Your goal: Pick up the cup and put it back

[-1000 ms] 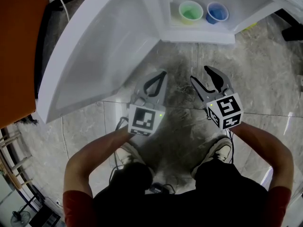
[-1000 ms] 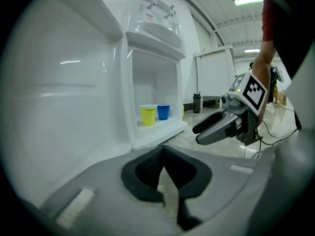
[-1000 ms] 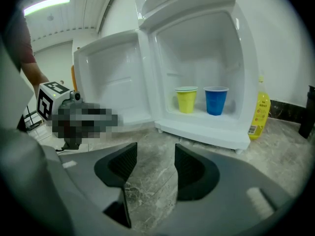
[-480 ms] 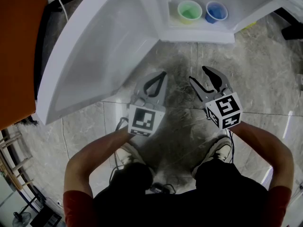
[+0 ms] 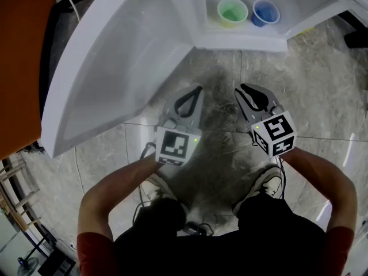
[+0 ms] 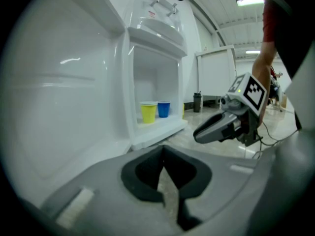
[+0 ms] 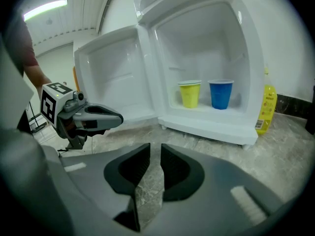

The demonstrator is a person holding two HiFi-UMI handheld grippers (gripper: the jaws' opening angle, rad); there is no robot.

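Observation:
A yellow-green cup [image 5: 232,11] [image 7: 190,94] and a blue cup [image 5: 265,12] [image 7: 220,93] stand upright side by side on the floor of a small open white fridge [image 5: 241,42]. Both grippers hang over the stone floor in front of it, well short of the cups. My left gripper [image 5: 197,91] [image 6: 164,150] is shut with nothing in it. My right gripper [image 5: 246,91] [image 7: 155,150] has just been closing. Only a narrow gap is left between its jaws and nothing is between them.
The fridge door [image 5: 115,56] swings wide to the left, close to the left gripper. A yellow bottle [image 7: 266,107] stands on the floor to the right of the fridge. An orange panel [image 5: 20,62] is at far left. The person's shoes [image 5: 267,183] are below the grippers.
The right gripper's jaws have drawn in from wide apart to a narrow gap. Both hands and the cups stay where they were.

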